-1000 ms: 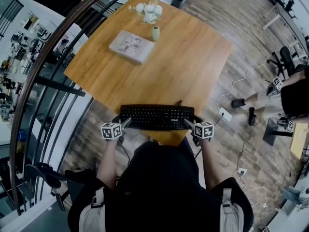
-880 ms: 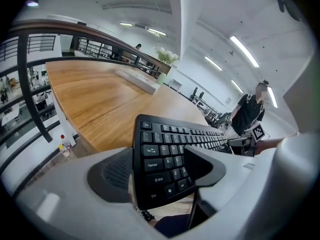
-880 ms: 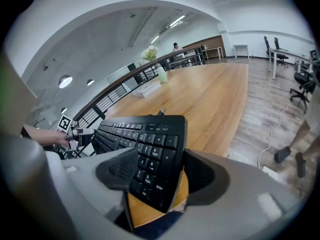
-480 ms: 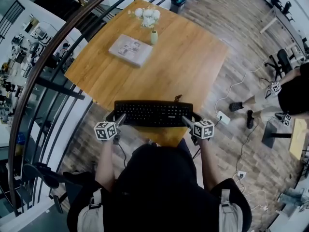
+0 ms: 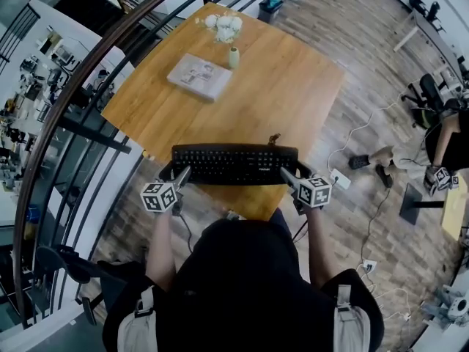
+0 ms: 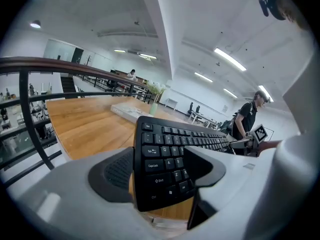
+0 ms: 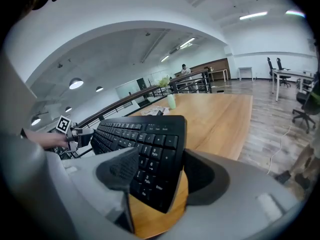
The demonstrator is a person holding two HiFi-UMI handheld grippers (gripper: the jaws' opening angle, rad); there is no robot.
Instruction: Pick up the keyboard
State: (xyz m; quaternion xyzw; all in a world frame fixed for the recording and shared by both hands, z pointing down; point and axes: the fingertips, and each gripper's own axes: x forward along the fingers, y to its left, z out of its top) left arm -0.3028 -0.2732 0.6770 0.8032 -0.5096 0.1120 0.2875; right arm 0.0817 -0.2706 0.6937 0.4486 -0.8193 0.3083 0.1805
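The black keyboard [image 5: 234,164] lies crosswise over the near edge of the wooden table [image 5: 286,86], held at both ends. My left gripper [image 5: 180,177] is shut on its left end, and in the left gripper view the keyboard [image 6: 170,151] sits between the two pads of the left gripper [image 6: 160,170]. My right gripper [image 5: 288,177] is shut on the right end. In the right gripper view the keyboard [image 7: 145,144] is clamped in the right gripper [image 7: 160,173], with table wood showing beneath its edge.
A flat book [image 5: 196,75] and a small green vase [image 5: 233,56] with white flowers [image 5: 223,24] stand at the table's far left. A dark curved railing [image 5: 95,57] runs along the left. Cables and a power strip [image 5: 339,177] lie on the floor; a person [image 5: 451,134] stands at right.
The keyboard, gripped at both ends, has shifted a little away from me over the table. Both grippers moved with it and stay shut.
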